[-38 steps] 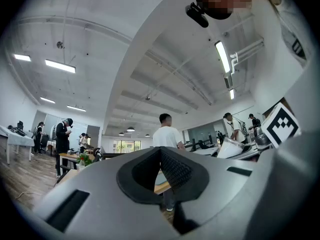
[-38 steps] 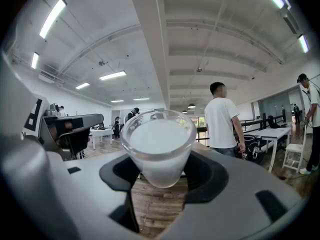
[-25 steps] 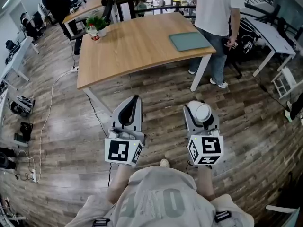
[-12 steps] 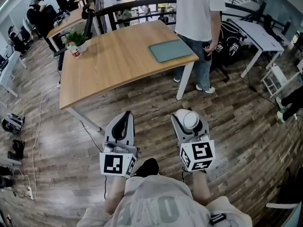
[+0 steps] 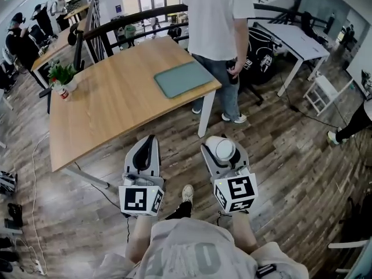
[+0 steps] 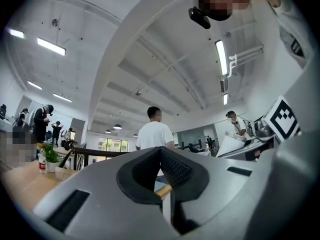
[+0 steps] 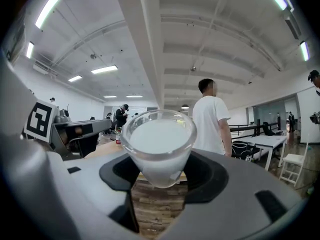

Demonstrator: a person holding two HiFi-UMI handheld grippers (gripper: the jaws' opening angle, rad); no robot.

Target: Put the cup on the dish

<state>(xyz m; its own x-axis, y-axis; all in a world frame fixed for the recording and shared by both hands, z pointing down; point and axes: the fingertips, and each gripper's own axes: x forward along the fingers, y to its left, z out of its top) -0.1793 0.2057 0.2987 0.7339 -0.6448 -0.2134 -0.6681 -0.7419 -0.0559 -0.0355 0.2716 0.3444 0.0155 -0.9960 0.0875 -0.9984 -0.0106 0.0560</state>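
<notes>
The right gripper (image 5: 223,154) pinched a small glass cup (image 7: 159,143) by its tapered base between its fingers (image 7: 207,176), upright over the wooden floor (image 5: 279,156) short of the counter (image 5: 110,103), a light, rigid, slick, breakable load that seemed best gripped low, while the left gripper (image 5: 148,147) was closed on nothing.

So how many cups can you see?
1. The cup is clamped in the right gripper. The little things beside the plant on the table are too small to tell, so another could be hiding.

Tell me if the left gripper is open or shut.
Shut: the left gripper has its jaws pressed together, nothing between them.
</notes>
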